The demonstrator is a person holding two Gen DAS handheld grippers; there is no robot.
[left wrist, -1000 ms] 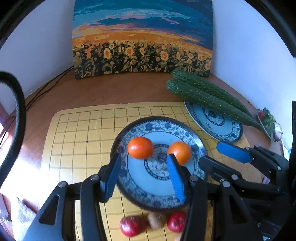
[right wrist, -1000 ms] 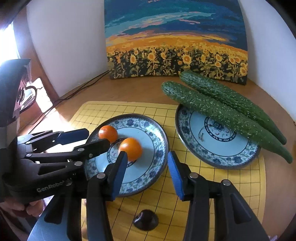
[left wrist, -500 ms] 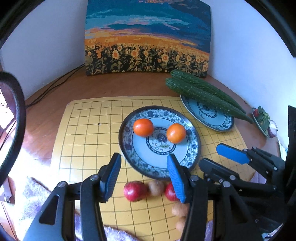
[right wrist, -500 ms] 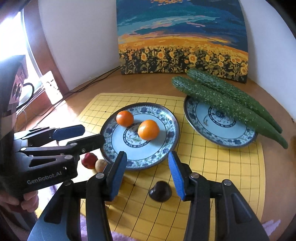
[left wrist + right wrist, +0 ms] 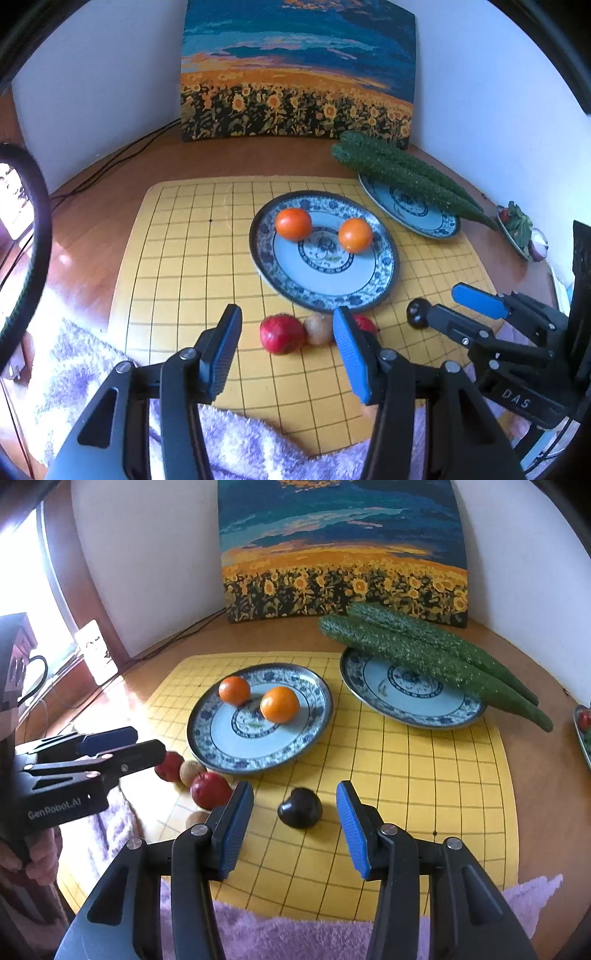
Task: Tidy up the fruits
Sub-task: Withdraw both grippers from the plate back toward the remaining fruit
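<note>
Red apple lies between the left gripper's spread fingers.

The left gripper stands with its jaws spread and nothing between them. Just ahead of it, a red apple, a small brown fruit and a second red fruit lie in a touching row against the near rim of the plate, closing the passage between plate and fruit.

The right gripper is likewise spread wide; a dark fruit sits alone before its jaws, with bare yellow grid mat on both sides.

Two oranges occupy the far half of the plate; the near half is unobstructed. Two cucumbers span the far rim of the second plate.
</note>
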